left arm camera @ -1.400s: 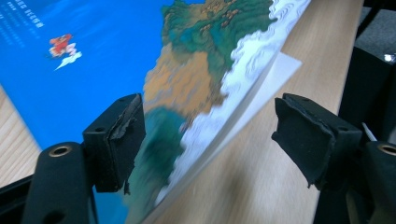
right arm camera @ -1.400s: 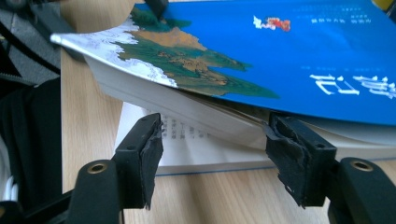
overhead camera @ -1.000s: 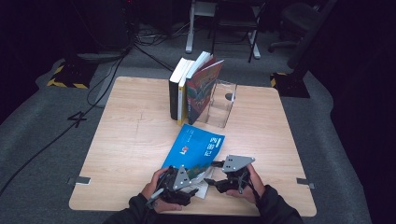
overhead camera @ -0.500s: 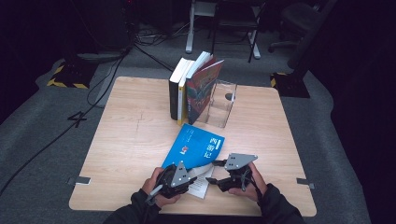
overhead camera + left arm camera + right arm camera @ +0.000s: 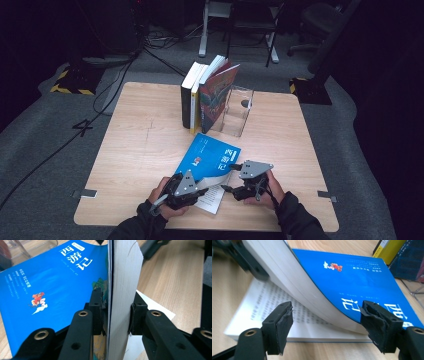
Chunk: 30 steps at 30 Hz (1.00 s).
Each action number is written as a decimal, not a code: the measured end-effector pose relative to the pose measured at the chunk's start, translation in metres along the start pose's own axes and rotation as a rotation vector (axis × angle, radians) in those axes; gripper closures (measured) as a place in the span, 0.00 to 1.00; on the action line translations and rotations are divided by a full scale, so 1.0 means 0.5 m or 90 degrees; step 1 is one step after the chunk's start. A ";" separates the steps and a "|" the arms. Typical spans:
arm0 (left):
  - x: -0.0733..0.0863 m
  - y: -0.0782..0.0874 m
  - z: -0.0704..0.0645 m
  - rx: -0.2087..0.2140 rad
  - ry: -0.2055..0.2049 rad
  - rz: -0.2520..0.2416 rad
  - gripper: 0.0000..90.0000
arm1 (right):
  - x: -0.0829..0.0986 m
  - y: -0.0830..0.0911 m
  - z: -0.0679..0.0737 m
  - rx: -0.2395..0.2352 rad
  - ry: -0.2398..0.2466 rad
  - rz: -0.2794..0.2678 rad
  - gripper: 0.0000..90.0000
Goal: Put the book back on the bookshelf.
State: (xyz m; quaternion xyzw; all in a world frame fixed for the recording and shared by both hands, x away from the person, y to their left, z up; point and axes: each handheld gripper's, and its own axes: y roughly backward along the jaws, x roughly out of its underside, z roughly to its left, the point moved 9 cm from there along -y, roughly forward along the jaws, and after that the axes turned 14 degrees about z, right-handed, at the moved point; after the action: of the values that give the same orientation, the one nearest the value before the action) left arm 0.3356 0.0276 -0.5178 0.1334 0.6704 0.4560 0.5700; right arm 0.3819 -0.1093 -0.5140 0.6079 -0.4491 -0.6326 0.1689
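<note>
Blue book [image 5: 212, 157] at table's [image 5: 140, 150] near edge: left hand-held gripper [image 5: 115, 312] clamped on lifted cover and pages, right hand-held gripper [image 5: 325, 327] wide open beside it.

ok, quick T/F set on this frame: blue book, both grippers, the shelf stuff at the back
1. The left gripper is shut on a thick sheaf of the blue book, cover included. True.
2. The right gripper clamps the book's lower pages. False: its fingers stand open, apart from the paper.
3. The blue book lies flat and closed. False: the lifted part curves up off printed pages that lie on the table.
4. Books stand upright beside a clear bookend. True.
5. The blue cover is blank. False: it carries white characters and a small figure.
</note>
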 end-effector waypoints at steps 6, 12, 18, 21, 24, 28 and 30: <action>0.009 0.016 -0.002 0.014 -0.002 -0.011 0.78 | 0.002 -0.025 -0.013 -0.008 0.006 0.014 0.27; 0.019 0.029 0.000 0.018 -0.009 -0.010 0.77 | 0.000 -0.048 -0.016 -0.036 0.043 0.017 0.33; 0.059 0.033 0.023 -0.025 0.000 0.042 0.62 | -0.016 -0.046 0.005 -0.047 0.101 -0.004 0.59; 0.080 0.038 0.034 -0.043 0.029 0.056 0.57 | -0.019 -0.044 0.008 -0.033 0.109 -0.003 0.61; 0.088 0.033 0.044 -0.047 0.047 0.064 0.53 | -0.019 -0.041 0.010 -0.028 0.096 -0.001 0.62; 0.082 0.026 0.053 -0.060 0.042 0.064 0.56 | -0.018 -0.035 0.016 -0.013 0.090 0.004 0.65; 0.077 0.023 0.057 -0.061 0.042 0.062 0.57 | -0.015 -0.029 0.018 -0.008 0.084 0.007 0.65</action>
State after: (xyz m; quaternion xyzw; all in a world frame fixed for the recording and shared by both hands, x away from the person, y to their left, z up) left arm 0.3450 0.0738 -0.5320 0.1230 0.6588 0.5190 0.5305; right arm 0.3798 -0.0925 -0.5220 0.6446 -0.4363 -0.5931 0.2057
